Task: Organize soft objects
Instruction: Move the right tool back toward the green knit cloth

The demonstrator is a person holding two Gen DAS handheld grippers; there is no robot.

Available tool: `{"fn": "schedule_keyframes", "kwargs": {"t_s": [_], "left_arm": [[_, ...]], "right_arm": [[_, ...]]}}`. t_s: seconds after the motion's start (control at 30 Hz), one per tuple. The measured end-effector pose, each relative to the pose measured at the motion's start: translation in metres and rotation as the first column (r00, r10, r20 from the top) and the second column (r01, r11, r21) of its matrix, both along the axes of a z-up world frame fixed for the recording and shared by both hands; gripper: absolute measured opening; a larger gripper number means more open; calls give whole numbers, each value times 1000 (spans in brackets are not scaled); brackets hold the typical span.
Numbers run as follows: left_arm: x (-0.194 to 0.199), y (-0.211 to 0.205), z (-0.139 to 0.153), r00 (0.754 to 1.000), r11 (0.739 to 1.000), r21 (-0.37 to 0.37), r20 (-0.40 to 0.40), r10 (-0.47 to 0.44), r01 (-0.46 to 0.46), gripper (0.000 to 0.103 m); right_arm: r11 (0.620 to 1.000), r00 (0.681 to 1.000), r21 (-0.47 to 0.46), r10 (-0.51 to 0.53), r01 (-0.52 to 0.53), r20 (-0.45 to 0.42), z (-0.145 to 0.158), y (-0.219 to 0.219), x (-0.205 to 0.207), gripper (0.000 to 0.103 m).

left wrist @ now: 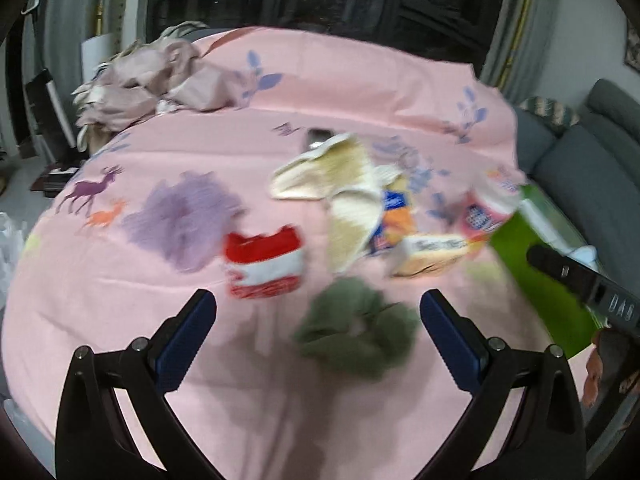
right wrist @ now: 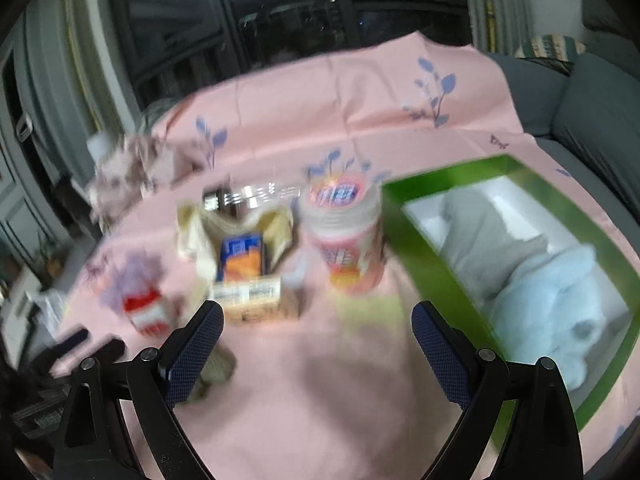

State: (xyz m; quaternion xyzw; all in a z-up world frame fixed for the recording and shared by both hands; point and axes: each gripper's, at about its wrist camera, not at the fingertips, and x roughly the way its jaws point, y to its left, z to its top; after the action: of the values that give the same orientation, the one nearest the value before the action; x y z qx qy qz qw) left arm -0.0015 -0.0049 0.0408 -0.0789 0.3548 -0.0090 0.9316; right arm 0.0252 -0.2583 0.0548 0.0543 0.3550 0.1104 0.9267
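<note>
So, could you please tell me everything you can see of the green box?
The green box is an open, lidless rectangular tray with bright green walls and a white inside, probably card. It sits flat on the pink cloth, right of the pink-and-white canister, which looks close to its near-left wall; blur hides any contact. Inside lie a grey soft item and a pale blue fluffy one. Neither pair of tongs touches it.

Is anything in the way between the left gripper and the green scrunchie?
Nothing visible. The left gripper is open, and the green scrunchie lies on bare pink cloth just ahead of its right finger. The red-and-white sock lies farther off, to the left.
</note>
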Motion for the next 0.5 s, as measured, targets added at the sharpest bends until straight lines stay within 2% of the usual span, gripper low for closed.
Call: {"fn": "schedule_keyframes", "kwargs": {"t_s": [0.13,0.2,0.33,0.43,0.5], "left_arm": [[5,13,-16,998,999,29,-52,22,-21,102],[5,17,-23,997,999,44,-71,32,-29,102],[9,18,-37,992,1000,27,-126,16,-13,102],[13,19,-44,987,999,42,-156,32,-26,102],[15,20,-48,984,998,58,-171,48,-39,102]], "right_arm": [[999,998,-24,38,-39,-46,-30,18,-4,96],[995,996,-94,30,-38,-85,-44,29,1,96],[976,997,-218,-6,-10,-73,-58,45,11,96],[978,993,-210,-30,5,-116,-69,46,23,96],[978,994,-206,-41,20,-98,-71,45,27,96]]}}
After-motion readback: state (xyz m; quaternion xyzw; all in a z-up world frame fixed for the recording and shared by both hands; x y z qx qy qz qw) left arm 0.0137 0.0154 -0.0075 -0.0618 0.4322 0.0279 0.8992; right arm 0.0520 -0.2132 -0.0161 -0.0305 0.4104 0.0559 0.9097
